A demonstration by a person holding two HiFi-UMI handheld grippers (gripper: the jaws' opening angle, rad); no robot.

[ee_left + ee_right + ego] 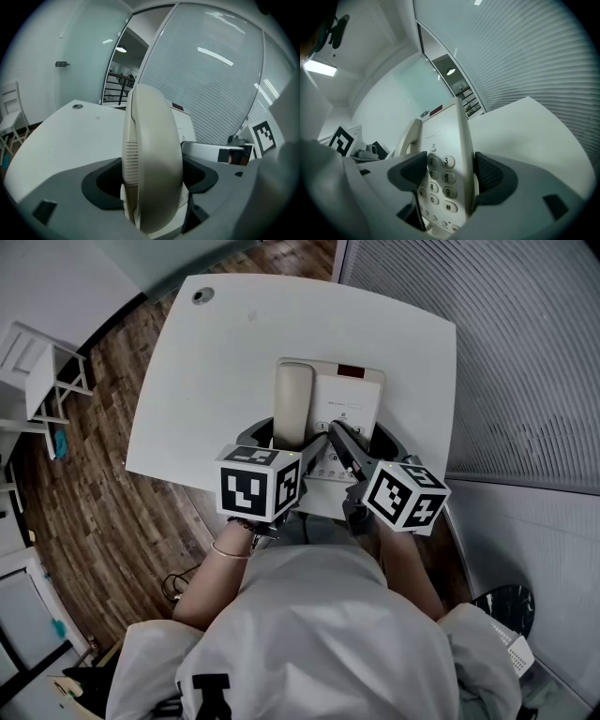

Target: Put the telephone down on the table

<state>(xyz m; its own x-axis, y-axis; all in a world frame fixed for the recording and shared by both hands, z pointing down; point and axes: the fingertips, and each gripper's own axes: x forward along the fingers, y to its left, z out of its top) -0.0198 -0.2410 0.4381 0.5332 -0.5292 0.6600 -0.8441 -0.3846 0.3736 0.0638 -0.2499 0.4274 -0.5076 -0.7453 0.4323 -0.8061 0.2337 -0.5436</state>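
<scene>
Even, cool indoor light; ceiling lamps glare on the glass wall (211, 84). Fisheye bending, dark corners, near parts soft.

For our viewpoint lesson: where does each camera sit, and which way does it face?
Head view: on the person's head, facing steeply down at table, telephone, left gripper, right gripper; forearms show.
Left gripper view: on that gripper, along jaws shut on the handset.
Right gripper view: likewise, jaws gripping telephone's keypad side.
All share telephone and table.

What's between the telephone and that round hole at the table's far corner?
Nothing but bare white table; the head view shows that stretch between the telephone and the hole clear, and the left gripper view agrees.
</scene>
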